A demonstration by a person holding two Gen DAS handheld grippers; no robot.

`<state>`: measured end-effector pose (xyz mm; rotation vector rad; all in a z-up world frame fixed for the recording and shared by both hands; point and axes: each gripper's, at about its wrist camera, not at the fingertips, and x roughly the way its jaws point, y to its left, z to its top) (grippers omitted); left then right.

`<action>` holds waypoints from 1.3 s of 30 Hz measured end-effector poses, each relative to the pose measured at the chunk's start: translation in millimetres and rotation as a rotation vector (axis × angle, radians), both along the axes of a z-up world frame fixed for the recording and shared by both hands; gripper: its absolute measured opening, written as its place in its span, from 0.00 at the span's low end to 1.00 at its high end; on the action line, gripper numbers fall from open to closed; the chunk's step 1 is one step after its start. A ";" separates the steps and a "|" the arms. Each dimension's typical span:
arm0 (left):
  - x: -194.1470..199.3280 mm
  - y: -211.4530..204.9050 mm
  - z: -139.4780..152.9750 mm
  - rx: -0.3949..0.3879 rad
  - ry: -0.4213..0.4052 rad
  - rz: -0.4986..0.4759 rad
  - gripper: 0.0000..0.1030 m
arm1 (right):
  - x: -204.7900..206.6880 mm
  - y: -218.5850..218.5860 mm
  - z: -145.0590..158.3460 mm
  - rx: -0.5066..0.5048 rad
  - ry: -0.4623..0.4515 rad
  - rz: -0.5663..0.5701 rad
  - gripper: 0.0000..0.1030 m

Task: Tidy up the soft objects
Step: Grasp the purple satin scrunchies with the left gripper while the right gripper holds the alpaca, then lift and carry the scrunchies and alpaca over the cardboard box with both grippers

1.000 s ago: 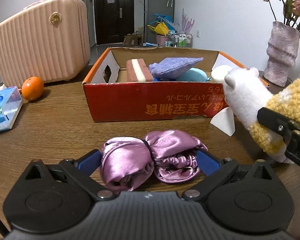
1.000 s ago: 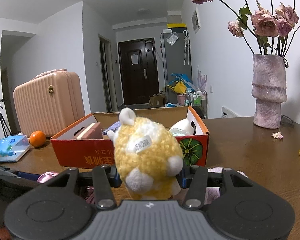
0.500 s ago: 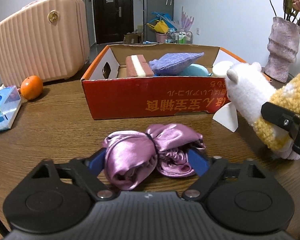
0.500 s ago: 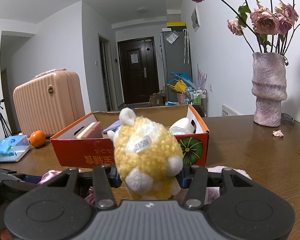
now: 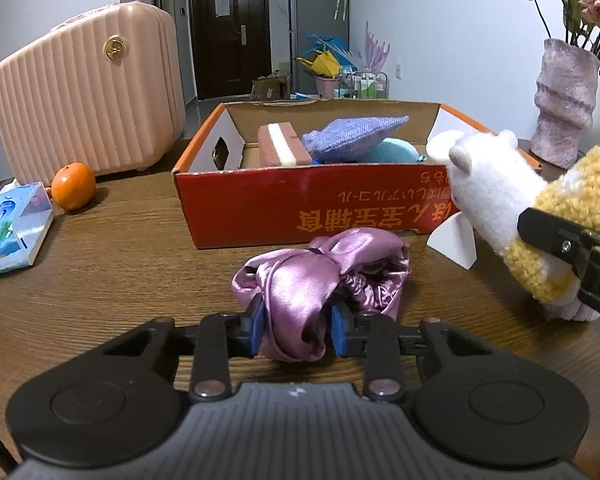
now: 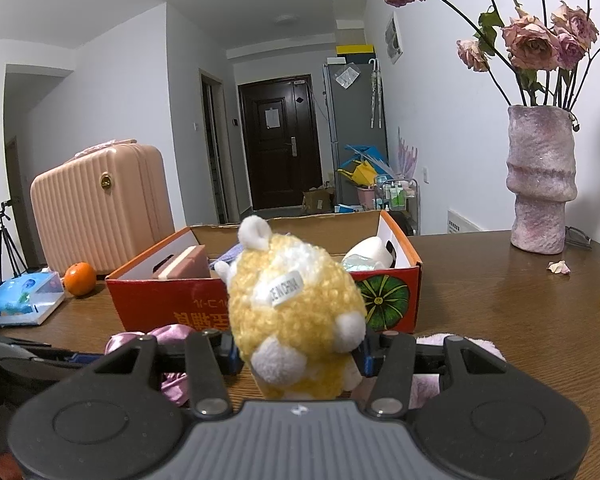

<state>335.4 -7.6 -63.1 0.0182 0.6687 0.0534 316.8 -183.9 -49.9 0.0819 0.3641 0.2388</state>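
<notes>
Left wrist view: the left gripper (image 5: 296, 330), jaws just closing, pinches the satin bundle (image 5: 320, 292); the red box (image 5: 300, 204) lies directly above, mid-frame.

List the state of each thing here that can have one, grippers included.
Left gripper: just closed, shut on the satin cloth.
Satin cloth: bunched, on the table.
Right gripper: shut on the plush toy.
Plush toy: held upright.
Cardboard box: open, holding soft items.
Door: closed.

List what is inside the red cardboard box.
In the red cardboard box: a pink-and-cream striped block, a purple fabric pouch lying over a blue soft item, and a white roll. The box floor and anything beneath them are hidden.
</notes>
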 end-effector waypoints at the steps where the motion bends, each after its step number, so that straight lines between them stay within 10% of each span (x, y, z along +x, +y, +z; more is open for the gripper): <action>1: -0.5 0.2 0.9 -0.002 -0.003 0.002 0.30 | -0.2 -0.3 0.0 0.001 -0.001 0.001 0.48; 39: -72.2 -1.0 47.3 0.000 -0.227 0.032 0.29 | -32.4 -7.0 17.4 0.074 -0.091 0.065 0.48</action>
